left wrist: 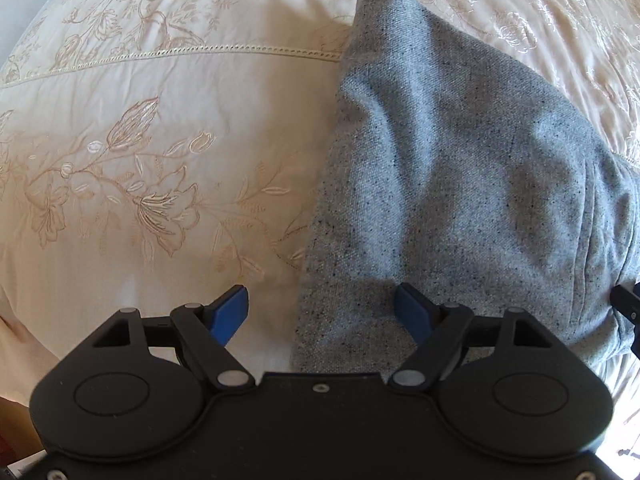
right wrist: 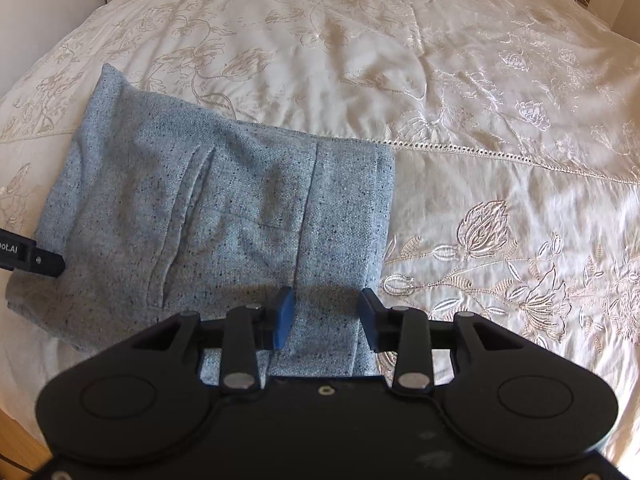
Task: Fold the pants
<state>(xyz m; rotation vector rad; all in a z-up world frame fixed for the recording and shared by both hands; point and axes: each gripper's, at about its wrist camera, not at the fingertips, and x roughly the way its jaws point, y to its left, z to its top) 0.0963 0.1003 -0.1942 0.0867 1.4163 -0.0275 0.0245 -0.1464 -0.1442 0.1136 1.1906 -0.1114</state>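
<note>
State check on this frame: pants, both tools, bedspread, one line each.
pants: folded into a compact stack, lying flat on the bedspread, pocket slit facing up.
left tool: open, over the pants' near left edge, one finger over fabric, the other over bedspread; gripping nothing.
right tool: open, fingers either side of the waistband strip at the pants' near right corner.
bedspread: spread over the bed, lightly wrinkled.

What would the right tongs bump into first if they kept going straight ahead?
Probably the grey pants: the right tongs are open with that folded cloth between and ahead of them. Past the pants lies only the cream bedspread. How high they hover is unclear.
</note>
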